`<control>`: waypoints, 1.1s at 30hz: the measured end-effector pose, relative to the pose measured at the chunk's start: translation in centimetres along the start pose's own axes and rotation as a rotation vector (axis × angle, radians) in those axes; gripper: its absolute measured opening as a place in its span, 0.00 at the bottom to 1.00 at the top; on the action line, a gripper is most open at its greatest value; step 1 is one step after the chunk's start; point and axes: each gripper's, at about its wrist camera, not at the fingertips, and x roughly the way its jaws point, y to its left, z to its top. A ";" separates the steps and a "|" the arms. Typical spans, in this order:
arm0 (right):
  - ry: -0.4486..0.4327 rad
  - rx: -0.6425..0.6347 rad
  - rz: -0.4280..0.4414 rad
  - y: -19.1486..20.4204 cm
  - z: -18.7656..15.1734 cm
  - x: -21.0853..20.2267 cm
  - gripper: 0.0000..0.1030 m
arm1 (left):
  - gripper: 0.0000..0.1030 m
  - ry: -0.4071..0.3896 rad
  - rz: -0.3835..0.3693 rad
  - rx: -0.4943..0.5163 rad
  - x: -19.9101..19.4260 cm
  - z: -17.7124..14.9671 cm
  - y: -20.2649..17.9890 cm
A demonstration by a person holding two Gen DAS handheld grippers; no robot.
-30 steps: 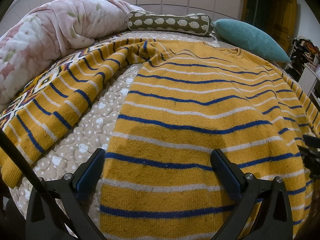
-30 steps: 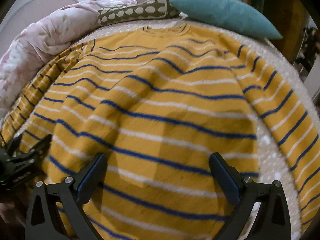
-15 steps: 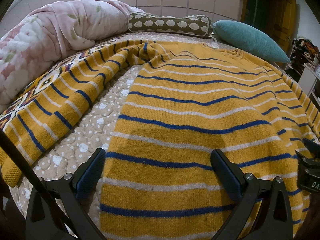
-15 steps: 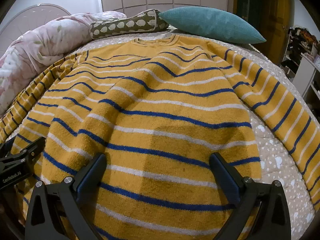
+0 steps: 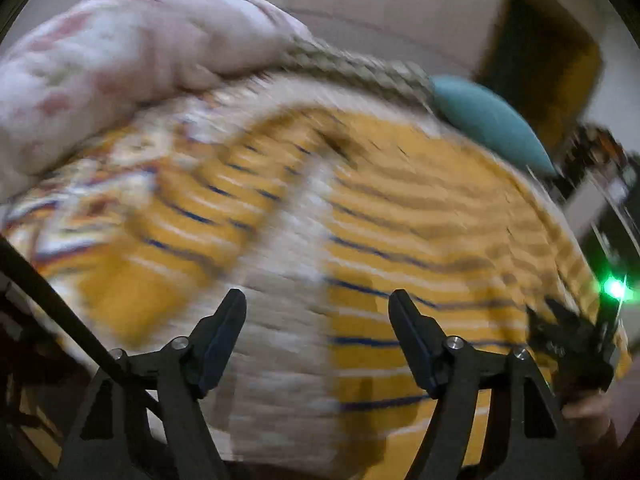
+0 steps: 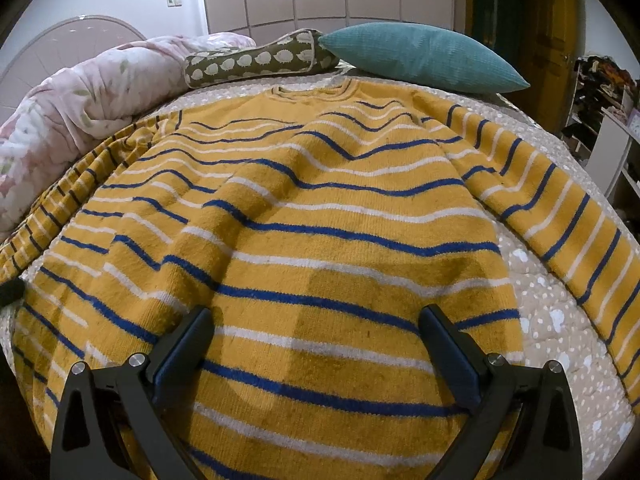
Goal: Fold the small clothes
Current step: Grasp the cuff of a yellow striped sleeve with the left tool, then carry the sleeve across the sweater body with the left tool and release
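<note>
A yellow sweater (image 6: 328, 216) with blue and white stripes lies spread flat on the bed, neck at the far side, both sleeves out to the sides. My right gripper (image 6: 316, 320) is open and empty above the sweater's lower body. The left wrist view is motion-blurred; there my left gripper (image 5: 316, 304) is open and empty over the gap between the sweater body (image 5: 432, 248) and its left sleeve (image 5: 192, 220). The right gripper shows at that view's right edge (image 5: 568, 332).
A pink floral duvet (image 6: 80, 96) is bunched at the left of the bed. A sheep-print bolster (image 6: 256, 60) and a teal pillow (image 6: 420, 60) lie past the sweater's neck. The dotted beige bedspread (image 6: 552, 320) shows beside the right sleeve. Cluttered shelves (image 6: 600, 108) stand at the right.
The left gripper has swung fast to the left and its view is blurred. The right gripper has drawn back and up a little. Both stay open.
</note>
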 end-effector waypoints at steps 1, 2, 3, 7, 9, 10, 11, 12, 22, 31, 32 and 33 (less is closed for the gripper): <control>-0.001 -0.001 -0.001 0.0 0.0 0.0 1.00 | 0.79 -0.014 0.032 -0.020 -0.3 0.5 1.5; -0.002 -0.002 -0.002 0.1 0.0 0.0 1.00 | 0.80 -0.026 0.078 -0.056 -0.4 1.3 4.0; -0.001 -0.001 -0.003 0.0 0.0 0.0 1.00 | 0.80 -0.025 0.107 -0.082 -0.2 1.6 5.5; -0.004 -0.005 -0.009 0.2 -0.1 0.0 1.00 | 0.80 0.022 0.139 -0.189 1.9 2.4 11.3; -0.004 -0.006 -0.011 0.2 -0.1 0.0 1.00 | 0.80 0.056 0.041 -0.226 3.2 2.6 12.5; -0.004 -0.007 -0.011 0.2 -0.1 0.0 1.00 | 0.79 0.059 0.004 -0.230 3.4 2.5 12.6; -0.004 -0.007 -0.011 0.2 -0.1 0.0 1.00 | 0.74 0.062 -0.044 -0.230 3.8 2.5 12.5; -0.004 -0.008 -0.013 0.2 -0.1 0.0 1.00 | 0.48 0.070 -0.086 -0.224 4.5 2.8 12.3; -0.004 -0.017 -0.027 0.3 -0.1 0.0 1.00 | 0.04 0.029 0.226 -0.297 4.8 10.7 18.7; -0.009 -0.016 -0.026 0.2 -0.1 -0.1 1.00 | 0.04 -0.027 0.302 -0.156 3.4 17.4 14.2; -0.010 -0.015 -0.026 0.2 -0.2 -0.1 1.00 | 0.03 -0.018 0.263 -0.137 3.7 17.7 12.5; -0.012 -0.013 -0.024 0.2 -0.2 -0.1 1.00 | 0.03 -0.004 0.210 -0.117 4.2 17.9 10.3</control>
